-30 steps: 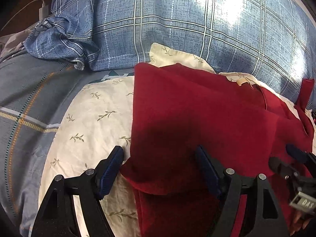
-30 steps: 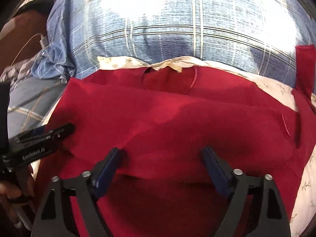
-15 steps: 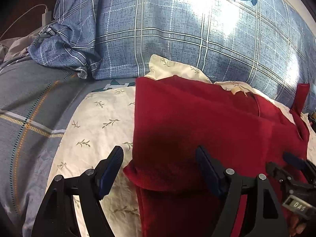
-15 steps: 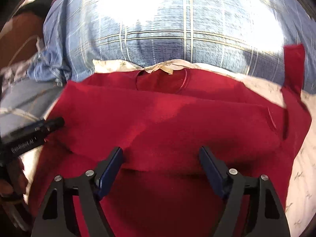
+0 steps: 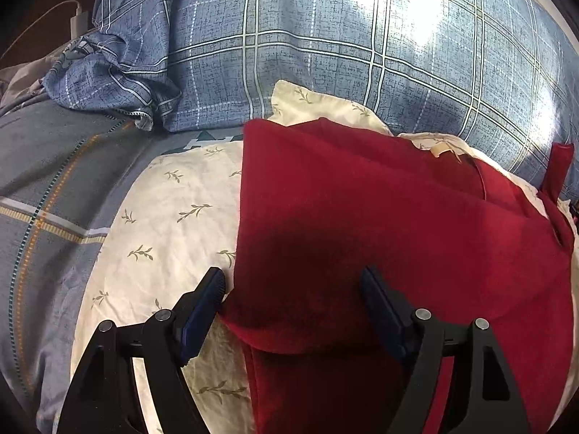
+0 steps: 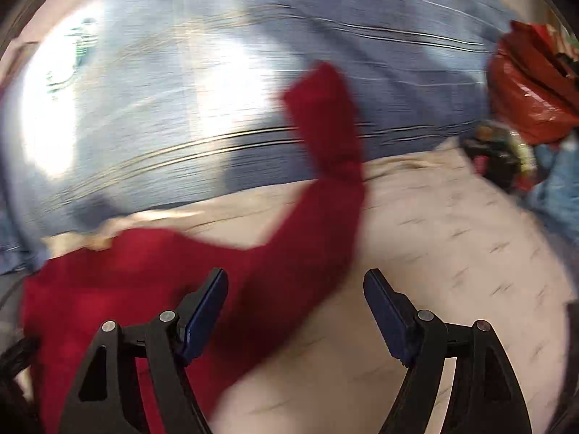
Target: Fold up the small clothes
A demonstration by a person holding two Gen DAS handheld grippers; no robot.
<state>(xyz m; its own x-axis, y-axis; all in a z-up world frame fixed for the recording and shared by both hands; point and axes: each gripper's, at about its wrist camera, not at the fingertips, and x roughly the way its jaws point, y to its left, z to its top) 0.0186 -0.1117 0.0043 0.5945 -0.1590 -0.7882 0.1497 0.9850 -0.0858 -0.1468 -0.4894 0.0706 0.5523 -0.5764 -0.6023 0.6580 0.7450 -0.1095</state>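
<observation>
A: Because the red shirt (image 5: 380, 217) is soft, light knit that drapes and creases, we judge an edge or the sleeve (image 6: 325, 137) the best hold.

B: Agreed. It lies partly folded on the cream leaf-print sheet (image 5: 163, 217), below the blue plaid pillow (image 5: 325, 36).

A: Our left gripper (image 5: 293, 300) is spread wide, empty, straddling the folded left corner.

B: Our right gripper (image 6: 295, 300), in a blurred view, is spread too, holding nothing; the sleeve stretches away just ahead of its left finger (image 6: 206, 311).
</observation>
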